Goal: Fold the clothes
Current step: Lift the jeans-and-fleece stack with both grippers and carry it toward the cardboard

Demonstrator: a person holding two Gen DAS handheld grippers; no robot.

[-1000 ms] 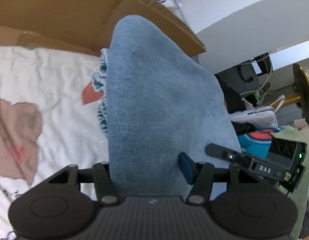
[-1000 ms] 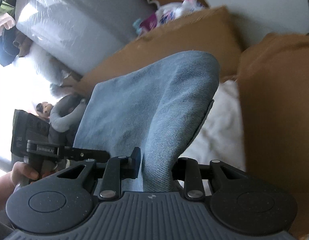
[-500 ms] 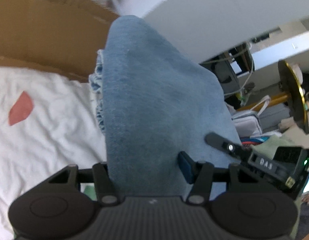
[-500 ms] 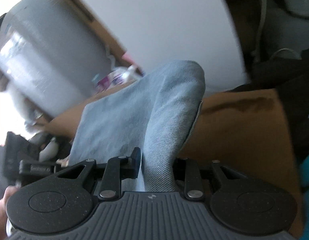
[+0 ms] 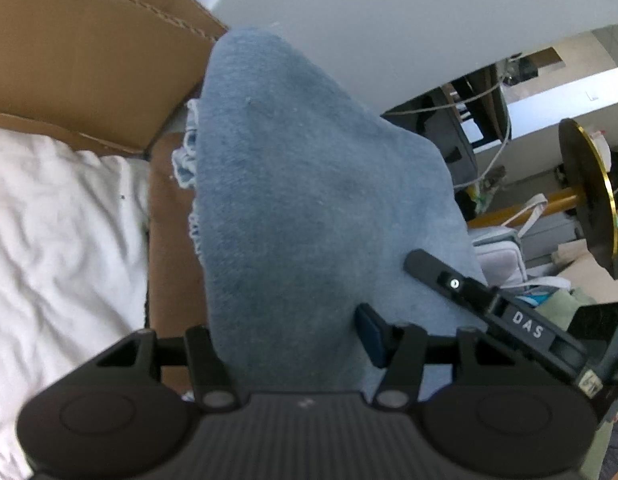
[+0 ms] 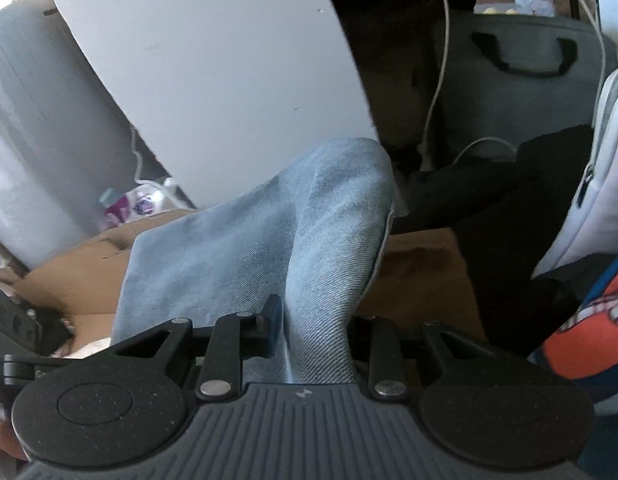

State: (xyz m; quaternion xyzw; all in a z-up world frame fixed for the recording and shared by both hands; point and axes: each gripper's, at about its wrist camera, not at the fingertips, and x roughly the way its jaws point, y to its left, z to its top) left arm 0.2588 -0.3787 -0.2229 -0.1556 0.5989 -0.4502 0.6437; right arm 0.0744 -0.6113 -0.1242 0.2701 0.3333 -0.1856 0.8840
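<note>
One denim garment [image 5: 309, 208], two grippers clamping, apparently.

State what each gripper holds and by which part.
Both hold the same denim garment. The left gripper clamps a thick bunched fold; the right gripper pinches a narrower fold. Which part of the garment cannot be told.

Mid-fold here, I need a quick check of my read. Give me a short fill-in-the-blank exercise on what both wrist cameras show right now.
1. Both grippers are shut on the same light blue ____ garment.
2. In the left wrist view, the cloth lying to the left of the garment is ____ in colour.
3. In the left wrist view, the brown box behind that cloth is made of ____.
4. In the right wrist view, the right gripper pinches a ____ of the garment, not a flat single layer.

Missing words: denim; white; cardboard; fold
</note>
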